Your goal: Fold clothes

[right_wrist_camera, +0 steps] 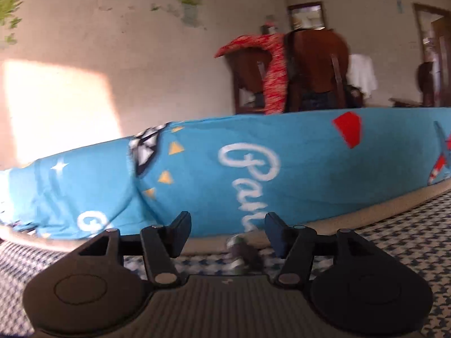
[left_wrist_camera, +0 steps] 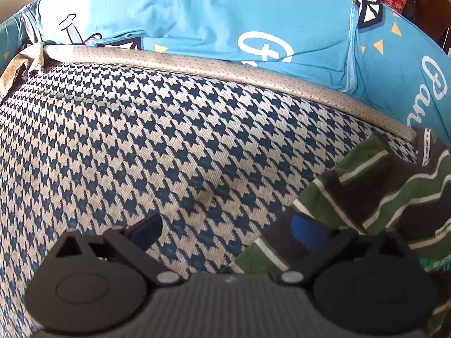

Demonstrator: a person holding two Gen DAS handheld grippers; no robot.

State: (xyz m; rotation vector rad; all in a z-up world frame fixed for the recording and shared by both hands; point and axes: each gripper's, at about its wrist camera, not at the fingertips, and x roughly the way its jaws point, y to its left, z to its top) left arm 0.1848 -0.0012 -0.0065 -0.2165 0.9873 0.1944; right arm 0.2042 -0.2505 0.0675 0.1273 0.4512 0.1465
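Lying beside left hand-held gripper (left_wrist_camera: 227,232): striped garment (left_wrist_camera: 366,197)

Black hand-held gripper (left_wrist_camera: 227,232) bodies, ribbed grey bases, blue finger pads (left_wrist_camera: 305,232), silver pivot screws (left_wrist_camera: 166,277).

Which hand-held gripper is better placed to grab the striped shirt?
Left: it's open, with the striped shirt at its right finger. The right, also open, faces the blue pillow, with only a blurred scrap of cloth near it.

One striped garment (left_wrist_camera: 366,197), one houndstooth mat (left_wrist_camera: 141,140), one blue printed sheet (left_wrist_camera: 225,14), one red cloth (right_wrist_camera: 274,64).
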